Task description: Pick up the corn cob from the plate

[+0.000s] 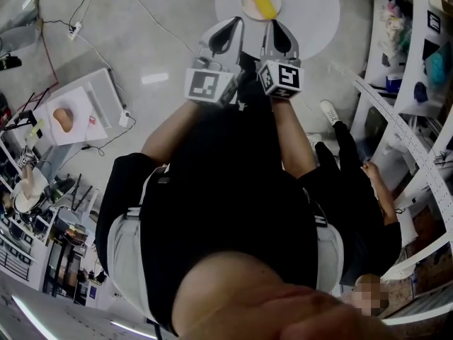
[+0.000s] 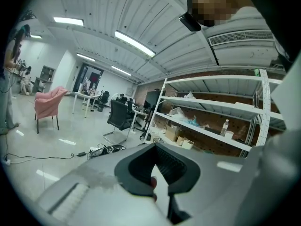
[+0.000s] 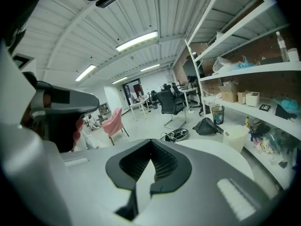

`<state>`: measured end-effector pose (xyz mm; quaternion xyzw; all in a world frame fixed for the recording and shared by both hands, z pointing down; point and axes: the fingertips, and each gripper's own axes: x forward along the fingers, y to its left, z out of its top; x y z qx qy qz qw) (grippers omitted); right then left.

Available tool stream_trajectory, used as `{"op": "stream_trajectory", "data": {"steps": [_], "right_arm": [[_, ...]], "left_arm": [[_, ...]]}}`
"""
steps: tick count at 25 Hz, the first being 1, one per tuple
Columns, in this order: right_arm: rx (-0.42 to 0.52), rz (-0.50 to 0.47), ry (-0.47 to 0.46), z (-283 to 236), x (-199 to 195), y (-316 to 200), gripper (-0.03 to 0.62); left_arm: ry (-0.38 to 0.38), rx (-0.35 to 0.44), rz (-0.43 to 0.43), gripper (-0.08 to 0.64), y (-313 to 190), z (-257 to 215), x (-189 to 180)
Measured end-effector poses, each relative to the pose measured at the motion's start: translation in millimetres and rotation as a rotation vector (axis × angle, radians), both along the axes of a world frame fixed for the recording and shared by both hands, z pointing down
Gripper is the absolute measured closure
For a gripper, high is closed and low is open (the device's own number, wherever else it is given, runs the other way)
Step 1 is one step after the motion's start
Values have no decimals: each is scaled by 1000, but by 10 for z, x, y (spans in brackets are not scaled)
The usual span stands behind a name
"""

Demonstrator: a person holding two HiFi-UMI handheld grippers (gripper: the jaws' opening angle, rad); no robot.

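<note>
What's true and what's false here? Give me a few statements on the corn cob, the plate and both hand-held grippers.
1. The yellow corn cob lies on the round pale plate. True.
2. The left hand-held gripper holds the cob. False: its jaws are shut on nothing, and the cob is on the plate.
3. The right hand-held gripper has its jaws wide apart. False: they are together, empty.
4. The plate sits on a round white table. True.
</note>
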<state>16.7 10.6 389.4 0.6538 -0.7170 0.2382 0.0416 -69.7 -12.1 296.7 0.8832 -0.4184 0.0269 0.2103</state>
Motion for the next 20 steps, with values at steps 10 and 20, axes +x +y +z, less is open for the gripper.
{"op": "stream_trajectory", "data": {"steps": [10,20], "right_arm": [[-75,-16,-5,451,140,-122,583],[-142,-44,2,879,197,-241,560]], "left_arm": [[-4,-48,-24,555,-101,231,141],[-15,-92,-41,555,-185,466,168]]}}
